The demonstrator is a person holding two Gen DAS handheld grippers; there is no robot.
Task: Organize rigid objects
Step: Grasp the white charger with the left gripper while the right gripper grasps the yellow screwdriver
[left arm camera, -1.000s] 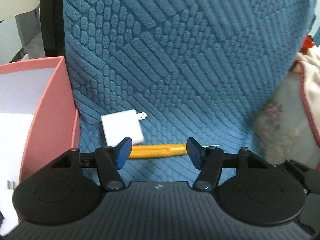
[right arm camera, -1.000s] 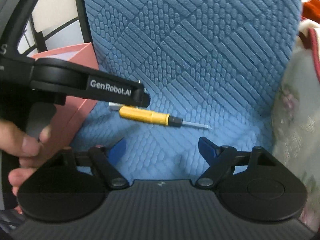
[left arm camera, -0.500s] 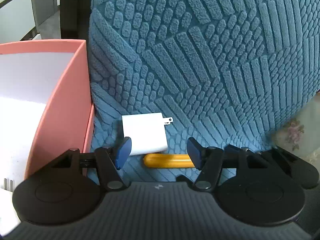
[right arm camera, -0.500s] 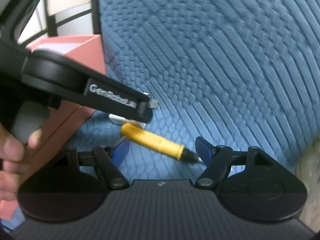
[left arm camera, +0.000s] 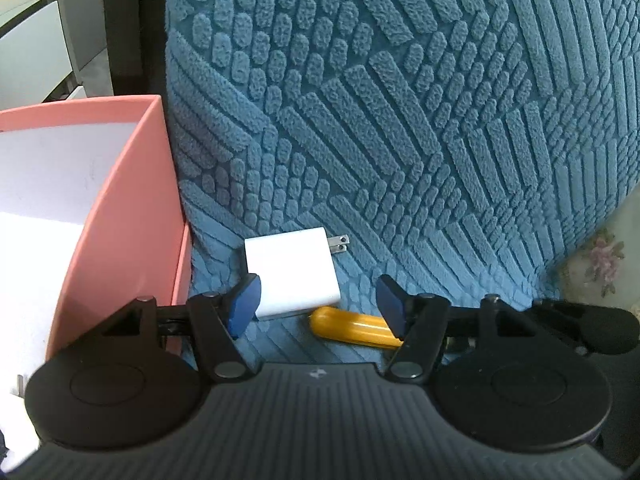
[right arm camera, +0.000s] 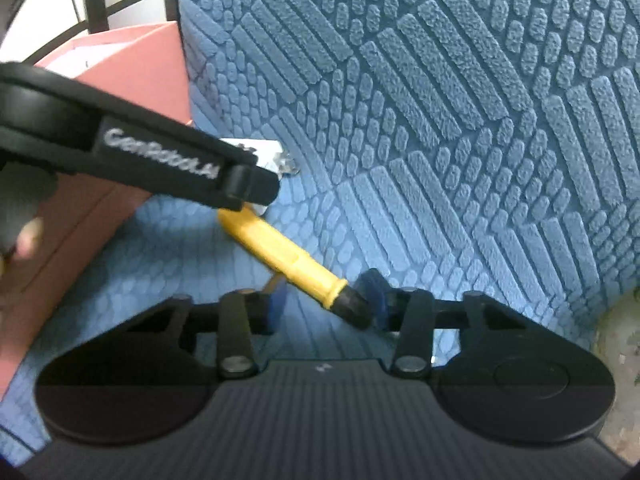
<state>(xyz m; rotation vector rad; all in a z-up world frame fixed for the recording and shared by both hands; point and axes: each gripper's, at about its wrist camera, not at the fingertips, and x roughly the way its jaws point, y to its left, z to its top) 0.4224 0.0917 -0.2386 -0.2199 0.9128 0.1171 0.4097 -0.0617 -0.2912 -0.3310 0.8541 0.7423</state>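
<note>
A white plug adapter (left arm camera: pixel 292 274) lies on the blue textured cushion (left arm camera: pixel 400 140), prongs pointing right. A yellow-handled screwdriver (left arm camera: pixel 352 326) lies just in front of it. My left gripper (left arm camera: pixel 318 300) is open, its blue pads on either side of the adapter's near edge and the screwdriver's handle end. In the right wrist view, my right gripper (right arm camera: pixel 326 300) is partly closed around the screwdriver (right arm camera: pixel 288 258) near its black collar; the right pad touches it, the left pad stands slightly apart. The left gripper's body (right arm camera: pixel 160 152) covers most of the adapter there.
A pink box (left arm camera: pixel 124 216) with a white inside stands against the cushion's left side; it also shows in the right wrist view (right arm camera: pixel 136 76). A floral cloth (left arm camera: pixel 600 256) lies at the right edge. A hand (right arm camera: pixel 24 236) holds the left gripper.
Both grippers have moved closer to the objects. My right gripper's jaws have narrowed around the screwdriver's collar end. My left gripper has come down over the adapter, still open.
</note>
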